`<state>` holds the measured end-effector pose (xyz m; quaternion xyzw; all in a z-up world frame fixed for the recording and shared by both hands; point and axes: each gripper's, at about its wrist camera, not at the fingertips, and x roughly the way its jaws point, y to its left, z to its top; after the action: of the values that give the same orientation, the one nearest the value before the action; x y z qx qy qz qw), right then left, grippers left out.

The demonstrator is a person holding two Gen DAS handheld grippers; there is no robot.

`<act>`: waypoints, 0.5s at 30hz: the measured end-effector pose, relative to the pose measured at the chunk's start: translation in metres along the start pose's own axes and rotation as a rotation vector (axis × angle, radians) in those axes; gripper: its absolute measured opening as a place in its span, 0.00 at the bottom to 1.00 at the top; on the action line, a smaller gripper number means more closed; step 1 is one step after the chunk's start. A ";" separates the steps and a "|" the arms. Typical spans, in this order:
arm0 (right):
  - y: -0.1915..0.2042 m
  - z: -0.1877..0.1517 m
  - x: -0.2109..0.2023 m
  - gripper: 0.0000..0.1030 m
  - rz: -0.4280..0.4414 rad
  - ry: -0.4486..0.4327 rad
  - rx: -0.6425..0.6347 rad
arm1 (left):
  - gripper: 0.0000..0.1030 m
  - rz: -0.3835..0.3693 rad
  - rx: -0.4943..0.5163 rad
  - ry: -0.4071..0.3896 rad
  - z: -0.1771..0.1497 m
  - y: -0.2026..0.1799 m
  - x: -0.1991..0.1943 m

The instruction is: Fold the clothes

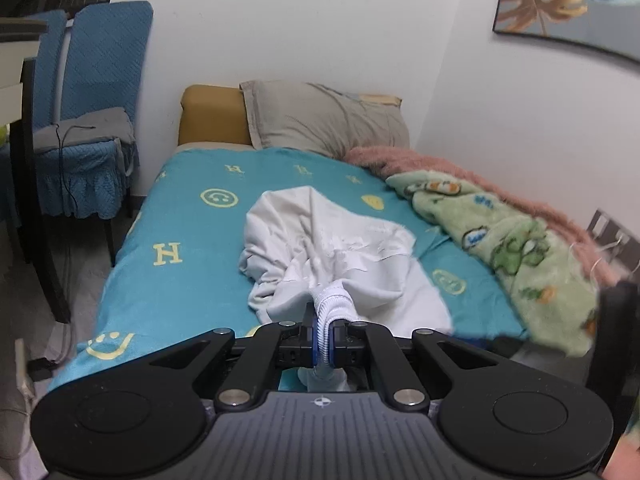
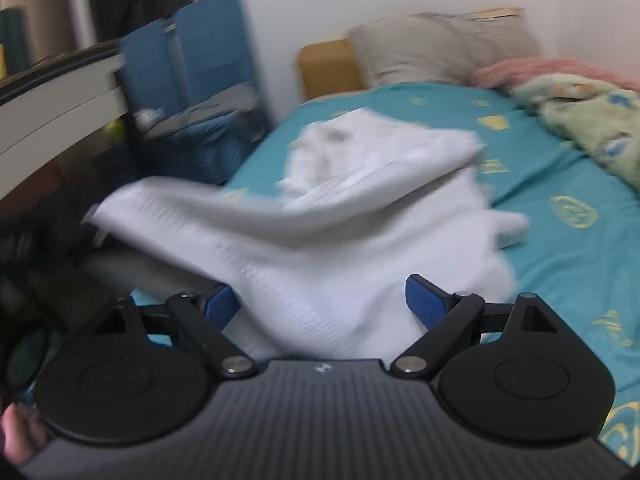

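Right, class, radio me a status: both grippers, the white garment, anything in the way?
Left gripper shut on white garment, ribbed edge pinched. Right gripper open, cloth between its pads, ungripped. Green blanket beside it, apart.

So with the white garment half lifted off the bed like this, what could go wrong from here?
The left gripper pinches only a ribbed hem of the white garment, so that small bite could slip. The right gripper stands open with cloth between its pads, holding nothing, so one side may sag. The garment is bunched on the teal sheet and may fold crooked.
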<state>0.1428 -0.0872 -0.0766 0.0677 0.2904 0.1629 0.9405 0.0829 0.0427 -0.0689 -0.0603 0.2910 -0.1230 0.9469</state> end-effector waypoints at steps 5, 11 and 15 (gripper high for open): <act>-0.052 0.009 -0.003 0.87 -0.093 -0.052 0.271 | 0.05 -0.025 0.049 0.061 -0.015 -0.014 0.020; -0.072 0.008 0.017 0.87 -0.221 0.077 0.252 | 0.04 -0.064 0.095 0.007 -0.018 -0.028 0.014; -0.075 0.000 0.023 0.87 -0.238 0.145 0.231 | 0.04 -0.057 0.046 -0.046 -0.011 -0.021 0.005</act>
<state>0.1808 -0.1496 -0.1050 0.1288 0.3800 0.0203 0.9158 0.0759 0.0203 -0.0767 -0.0496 0.2643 -0.1550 0.9506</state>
